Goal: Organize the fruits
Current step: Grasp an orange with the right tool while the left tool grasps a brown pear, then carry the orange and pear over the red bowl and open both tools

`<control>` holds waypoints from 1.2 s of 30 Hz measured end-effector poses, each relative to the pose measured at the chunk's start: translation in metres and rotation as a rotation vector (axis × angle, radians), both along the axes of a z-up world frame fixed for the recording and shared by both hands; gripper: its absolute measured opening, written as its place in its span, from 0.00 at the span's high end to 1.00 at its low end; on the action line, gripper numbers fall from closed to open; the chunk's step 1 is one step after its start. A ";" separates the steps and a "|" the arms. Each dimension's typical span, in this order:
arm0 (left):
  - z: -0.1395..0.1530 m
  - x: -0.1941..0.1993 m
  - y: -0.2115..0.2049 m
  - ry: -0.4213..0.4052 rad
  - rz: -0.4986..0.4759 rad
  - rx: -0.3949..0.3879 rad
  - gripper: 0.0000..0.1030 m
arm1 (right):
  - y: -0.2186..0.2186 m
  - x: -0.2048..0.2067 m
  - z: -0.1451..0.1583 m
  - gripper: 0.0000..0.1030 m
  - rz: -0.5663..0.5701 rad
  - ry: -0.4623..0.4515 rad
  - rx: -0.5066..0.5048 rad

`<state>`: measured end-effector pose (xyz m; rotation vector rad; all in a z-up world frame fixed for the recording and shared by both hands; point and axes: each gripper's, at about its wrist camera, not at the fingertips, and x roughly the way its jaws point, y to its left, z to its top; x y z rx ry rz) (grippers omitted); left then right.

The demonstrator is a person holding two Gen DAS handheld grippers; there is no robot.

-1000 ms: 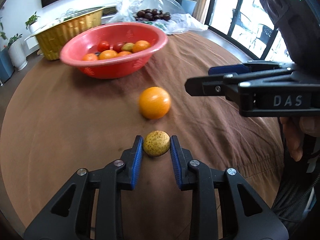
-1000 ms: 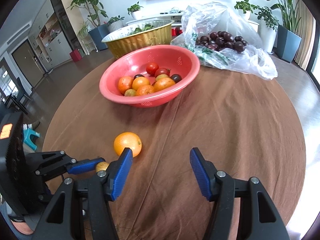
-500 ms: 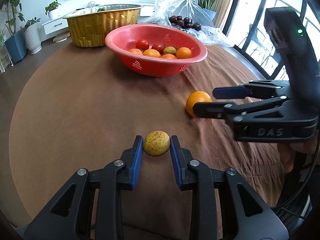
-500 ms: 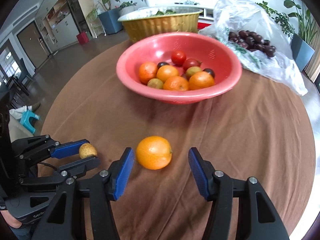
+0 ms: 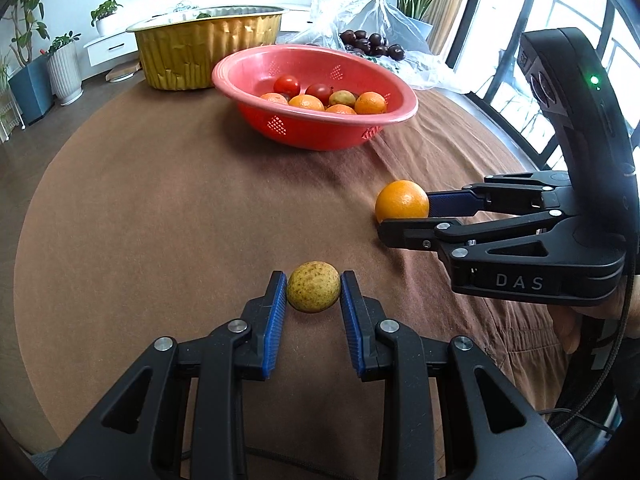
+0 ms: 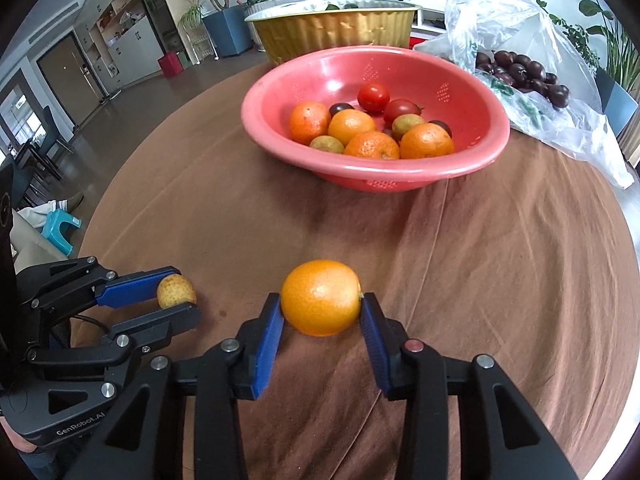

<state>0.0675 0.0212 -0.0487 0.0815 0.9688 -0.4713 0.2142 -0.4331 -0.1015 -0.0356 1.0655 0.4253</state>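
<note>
My left gripper [image 5: 313,287] is shut on a small yellow-green speckled fruit [image 5: 313,287], which also shows in the right wrist view [image 6: 175,290]. My right gripper [image 6: 321,308] is closed around the orange [image 6: 320,297], its blue pads touching both sides; the orange rests on the brown tablecloth and also shows in the left wrist view [image 5: 401,200]. The red basket [image 6: 472,92] holds several oranges, tomatoes and small green fruits behind both grippers; it also shows in the left wrist view [image 5: 320,136].
A gold foil pan [image 6: 340,28] stands behind the red basket. A clear plastic bag with dark plums [image 6: 524,72] lies at the back right. The round table has a brown cloth [image 6: 500,264], and its edge curves close on the right.
My right gripper moved in around the orange and its jaws closed onto it. My left gripper still holds the speckled fruit and has swung its view toward the basket.
</note>
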 end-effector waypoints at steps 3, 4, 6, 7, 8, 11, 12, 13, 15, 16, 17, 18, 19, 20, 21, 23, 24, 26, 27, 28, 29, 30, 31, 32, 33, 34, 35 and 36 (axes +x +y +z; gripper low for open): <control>0.001 0.000 -0.001 -0.001 -0.002 -0.005 0.75 | 0.000 -0.005 0.003 0.59 -0.001 -0.004 0.009; 0.002 0.000 -0.001 -0.001 -0.002 -0.007 0.75 | 0.000 -0.005 0.004 0.59 0.000 -0.008 0.011; 0.004 0.001 -0.001 -0.004 -0.004 -0.011 0.75 | -0.001 -0.007 0.007 0.59 0.001 -0.014 0.012; 0.006 0.002 -0.001 -0.005 -0.006 -0.014 0.75 | -0.002 -0.009 0.009 0.59 0.001 -0.019 0.012; 0.007 0.002 -0.001 -0.006 -0.006 -0.018 0.75 | -0.003 -0.010 0.010 0.59 0.002 -0.024 0.011; 0.012 0.005 -0.001 -0.013 -0.009 -0.023 0.75 | -0.005 -0.015 0.018 0.59 0.002 -0.039 0.012; 0.015 0.006 -0.002 -0.019 -0.011 -0.021 0.75 | -0.006 -0.017 0.019 0.59 0.001 -0.043 0.011; 0.017 0.008 -0.002 -0.022 -0.013 -0.020 0.75 | -0.007 -0.018 0.022 0.59 0.000 -0.048 0.011; 0.022 0.011 -0.003 -0.032 -0.018 -0.017 0.75 | -0.009 -0.021 0.026 0.59 -0.004 -0.055 0.013; 0.025 0.013 -0.004 -0.040 -0.021 -0.013 0.75 | -0.010 -0.022 0.028 0.59 -0.006 -0.059 0.012; 0.029 0.015 -0.004 -0.047 -0.023 -0.011 0.75 | -0.011 -0.022 0.030 0.59 -0.006 -0.063 0.012; 0.032 0.018 -0.005 -0.056 -0.026 -0.008 0.75 | -0.013 -0.022 0.033 0.59 -0.008 -0.068 0.012; 0.037 0.021 -0.005 -0.068 -0.028 -0.005 0.75 | -0.014 -0.022 0.034 0.59 -0.009 -0.072 0.011; 0.042 0.024 -0.006 -0.078 -0.029 -0.003 0.75 | -0.016 -0.022 0.037 0.59 -0.010 -0.077 0.011; 0.048 0.028 -0.007 -0.090 -0.033 -0.001 0.75 | -0.018 -0.022 0.040 0.59 -0.012 -0.082 0.011; 0.061 0.037 -0.009 -0.123 -0.039 0.007 0.75 | -0.025 -0.019 0.047 0.59 -0.021 -0.096 0.009; 0.067 0.041 -0.010 -0.136 -0.041 0.009 0.75 | -0.028 -0.016 0.049 0.59 -0.027 -0.102 0.008; 0.080 0.053 -0.012 -0.164 -0.044 0.015 0.75 | -0.037 -0.010 0.058 0.59 -0.045 -0.118 0.003; 0.086 0.059 -0.013 -0.176 -0.045 0.018 0.75 | -0.041 -0.008 0.061 0.59 -0.054 -0.125 0.000; 0.092 0.066 -0.015 -0.187 -0.047 0.023 0.75 | -0.046 -0.005 0.066 0.59 -0.066 -0.132 -0.002; 0.096 0.072 -0.017 -0.195 -0.049 0.028 0.75 | -0.052 -0.001 0.070 0.59 -0.076 -0.139 -0.004; 0.100 0.079 -0.018 -0.203 -0.051 0.032 0.75 | -0.055 0.002 0.073 0.59 -0.083 -0.145 -0.007; 0.103 0.085 -0.020 -0.206 -0.052 0.033 0.75 | -0.060 0.005 0.077 0.59 -0.093 -0.154 -0.012; 0.106 0.091 -0.021 -0.211 -0.052 0.034 0.75 | -0.063 0.009 0.081 0.59 -0.099 -0.161 -0.015; 0.109 0.099 -0.022 -0.217 -0.054 0.035 0.75 | -0.067 0.014 0.084 0.59 -0.105 -0.168 -0.015; 0.111 0.107 -0.024 -0.219 -0.056 0.037 0.75 | -0.070 0.018 0.087 0.59 -0.111 -0.173 -0.014; 0.112 0.113 -0.026 -0.219 -0.059 0.040 0.75 | -0.072 0.023 0.090 0.59 -0.116 -0.178 -0.013; 0.112 0.121 -0.029 -0.215 -0.065 0.043 0.75 | -0.073 0.028 0.092 0.59 -0.117 -0.182 -0.011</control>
